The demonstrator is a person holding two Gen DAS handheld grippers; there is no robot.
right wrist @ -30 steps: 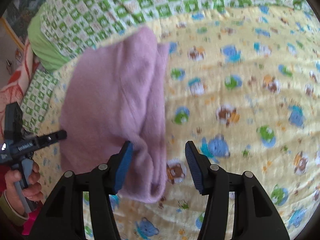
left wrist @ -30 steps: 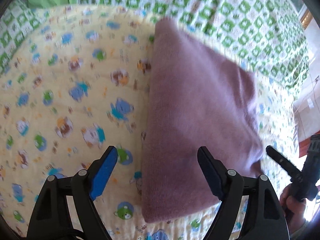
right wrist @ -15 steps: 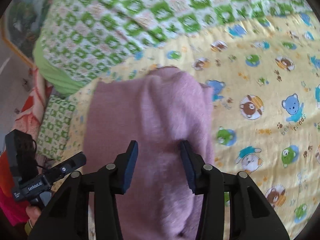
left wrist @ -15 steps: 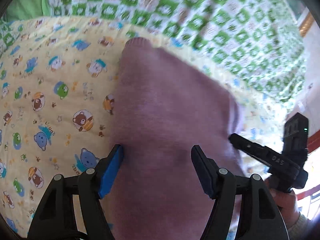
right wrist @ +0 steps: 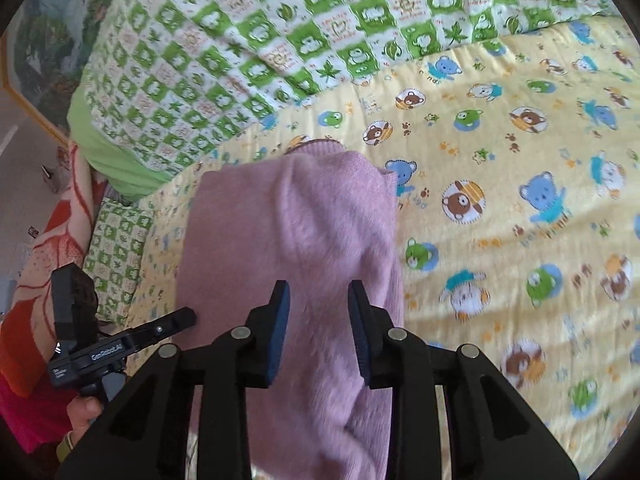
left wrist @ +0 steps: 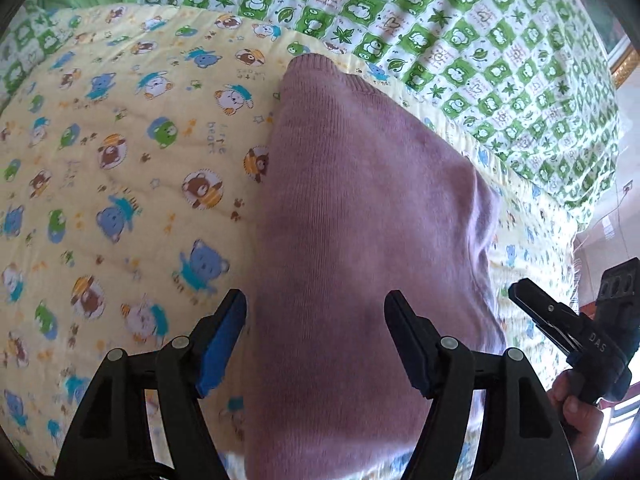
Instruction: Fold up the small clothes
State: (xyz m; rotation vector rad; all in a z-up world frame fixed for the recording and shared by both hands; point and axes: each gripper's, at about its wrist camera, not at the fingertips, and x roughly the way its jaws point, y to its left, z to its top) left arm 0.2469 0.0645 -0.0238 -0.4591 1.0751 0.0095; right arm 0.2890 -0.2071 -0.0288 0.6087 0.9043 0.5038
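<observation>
Folded purple sweater (left wrist: 360, 240) lying on the yellow bear-print quilt (left wrist: 120, 160) beside a green checked blanket (right wrist: 240, 40), both the left gripper (left wrist: 316, 340) and right gripper (right wrist: 318, 320) poised above it, jaws spread

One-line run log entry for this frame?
step: fold | item: purple knit garment folded on bear-print quilt | left gripper: open | right gripper: open, over garment

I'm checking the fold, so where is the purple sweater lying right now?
In both wrist views the purple sweater lies folded on the yellow bear-print quilt, its far end near the green checkered blanket.
</observation>
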